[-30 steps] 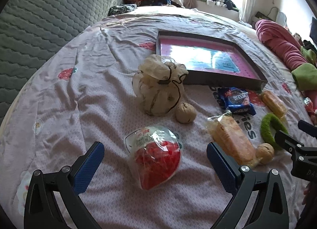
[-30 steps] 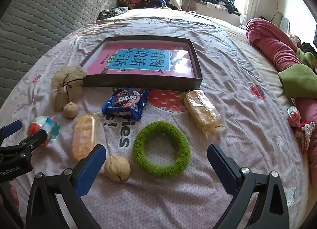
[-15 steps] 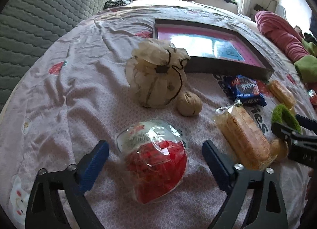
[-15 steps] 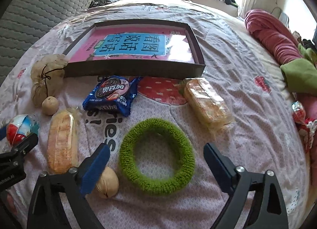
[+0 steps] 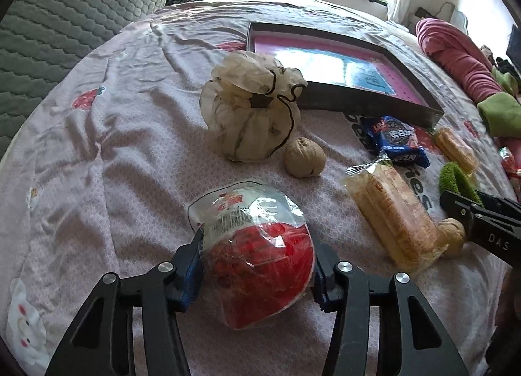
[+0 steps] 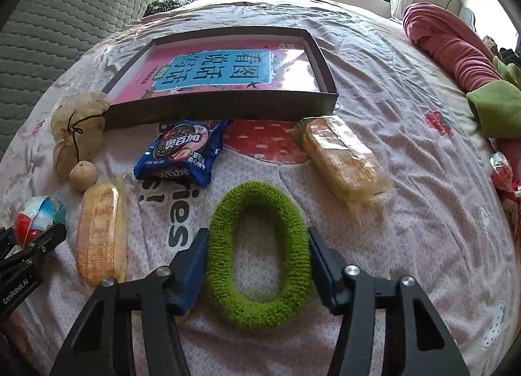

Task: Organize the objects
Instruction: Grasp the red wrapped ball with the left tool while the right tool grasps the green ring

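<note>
Blue biscuit packet [image 6: 182, 154] — Chinese lettering

The right gripper [image 6: 257, 265] at bottom centre is closing its jaws on the green ring [image 6: 257, 255], squeezed to an oval, pads touching both sides. Above sits the tray [image 6: 221, 105]; a blue packet [image 6: 182, 154] lies below its front wall. The left gripper [image 6: 29, 252] shows at the left edge.
</note>
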### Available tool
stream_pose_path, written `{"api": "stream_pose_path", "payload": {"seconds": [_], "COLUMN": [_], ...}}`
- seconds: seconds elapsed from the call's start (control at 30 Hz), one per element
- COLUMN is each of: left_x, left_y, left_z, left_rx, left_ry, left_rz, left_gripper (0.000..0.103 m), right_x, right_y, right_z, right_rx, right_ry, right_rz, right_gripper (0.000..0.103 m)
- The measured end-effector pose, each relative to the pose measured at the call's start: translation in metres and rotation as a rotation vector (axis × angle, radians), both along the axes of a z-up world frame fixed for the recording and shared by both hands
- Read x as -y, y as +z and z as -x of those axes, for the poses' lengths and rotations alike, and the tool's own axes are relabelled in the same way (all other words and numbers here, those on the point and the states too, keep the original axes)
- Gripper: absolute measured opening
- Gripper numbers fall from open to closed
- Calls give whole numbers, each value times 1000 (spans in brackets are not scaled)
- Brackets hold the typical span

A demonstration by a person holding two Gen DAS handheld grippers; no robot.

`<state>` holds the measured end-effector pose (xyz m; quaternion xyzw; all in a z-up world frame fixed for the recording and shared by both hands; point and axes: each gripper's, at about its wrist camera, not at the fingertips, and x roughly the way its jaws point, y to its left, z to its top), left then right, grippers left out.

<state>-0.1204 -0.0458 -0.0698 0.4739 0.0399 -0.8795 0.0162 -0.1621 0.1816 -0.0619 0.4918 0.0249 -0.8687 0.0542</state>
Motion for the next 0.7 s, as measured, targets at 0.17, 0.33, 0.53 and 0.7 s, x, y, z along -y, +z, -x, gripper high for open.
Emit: {"api": "stream_pose_path", "payload": {"seconds": [0.17, 0.33, 0.53, 0.7], "left_x": [-5, -4, -1, -3], "left_y": [4, 5, 9, 16], "left_z": [-3, -4, -5, -9], "left_rx": [-8, -16, -29, -46], "left_ry": [-13, -6, -2, -6], "left_rz": [0, 5, 3, 0], "left_gripper": [53, 53, 53, 53], "right_x": [-3, -6, -8, -11], "right_y": [3, 8, 18, 25], "right_z": [-2, -7, -16, -23], "right_rx": [-4, -23, -54, -62], "right_ry": [9, 11, 16, 14], "right_rz": [14, 34, 43, 57], "right_gripper": [36, 27, 26, 26]}}
